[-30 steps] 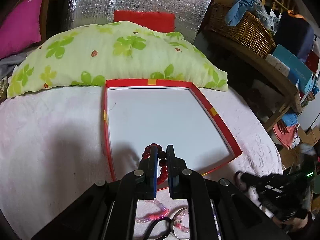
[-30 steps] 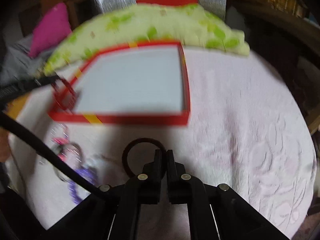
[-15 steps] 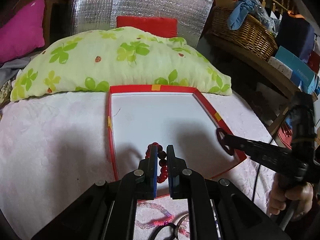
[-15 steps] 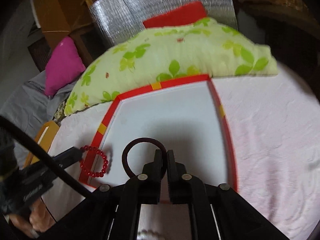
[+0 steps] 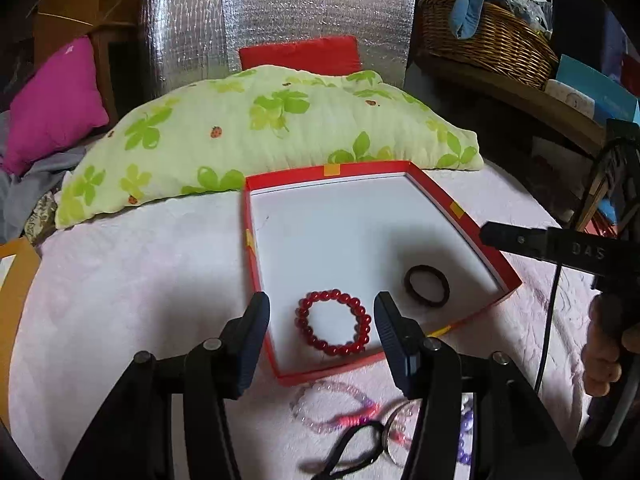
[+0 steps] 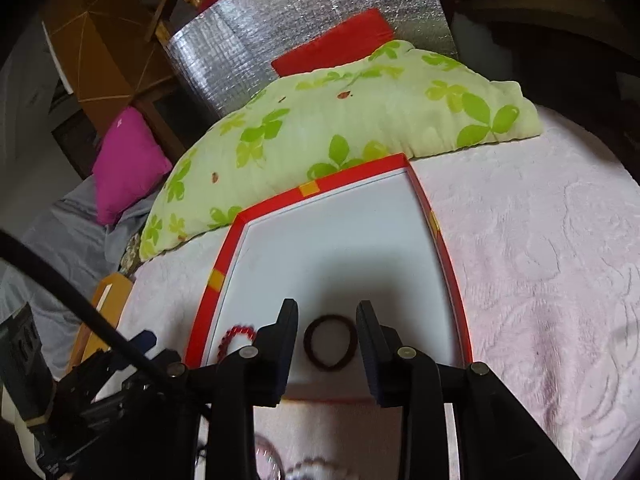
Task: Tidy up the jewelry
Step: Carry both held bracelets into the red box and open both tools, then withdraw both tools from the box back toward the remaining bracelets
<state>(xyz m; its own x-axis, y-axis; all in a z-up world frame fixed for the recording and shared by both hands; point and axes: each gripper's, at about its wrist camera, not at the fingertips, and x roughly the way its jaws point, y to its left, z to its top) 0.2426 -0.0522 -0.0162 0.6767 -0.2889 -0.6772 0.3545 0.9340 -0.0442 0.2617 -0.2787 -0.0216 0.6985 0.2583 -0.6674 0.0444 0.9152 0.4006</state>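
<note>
Red bead bracelet (image 5: pixel 333 322): flat on the white floor of the shallow red-rimmed tray (image 5: pixel 460 211), near its front left corner; a round ring with no long axis.
Dark brown hair tie (image 6: pixel 330 342): flat in the same tray, right of the beads, apart from them; slightly oval, perhaps longer across.
Left gripper (image 5: pixel 322 316): jaws opening, beads below between them, untouched.
Right gripper (image 6: pixel 327 328): jaws opening, hair tie lying loose between them.
Pale pink quilted cover (image 5: pixel 120 280): under the tray.

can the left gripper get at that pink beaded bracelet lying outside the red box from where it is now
Probably yes. The pink beaded bracelet lies on the white cover just below the left gripper, whose jaws are opening with nothing between them. Nothing covers it; only the black hair tie lies close beside it.
</note>
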